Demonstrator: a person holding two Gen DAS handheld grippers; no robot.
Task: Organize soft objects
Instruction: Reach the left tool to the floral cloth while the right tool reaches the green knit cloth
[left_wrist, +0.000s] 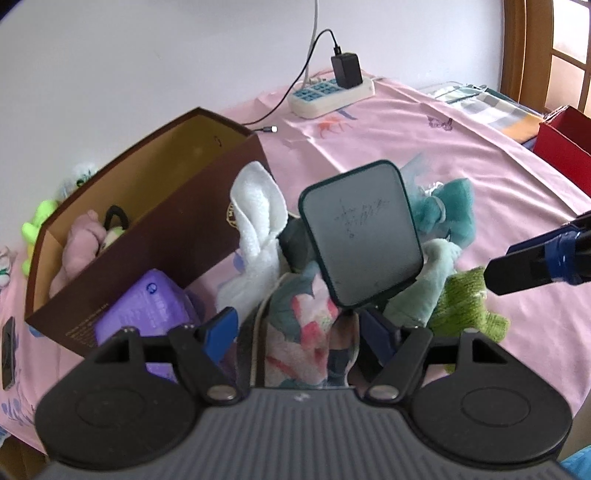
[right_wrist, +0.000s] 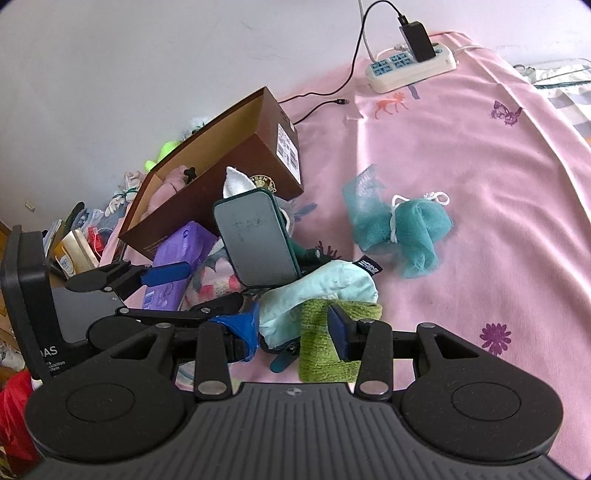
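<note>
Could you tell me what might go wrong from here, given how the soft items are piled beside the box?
The left gripper straddles the floral cloth, which lies under the dark hard case; lifting it may topple the case. The white towel leans on the brown box and could slide.

Right side of the pink table is wide open, only the teal mesh pouf sits there. Left is cramped: brown box, purple pack and the propped-up dark slab crowd the soft pile.
</note>
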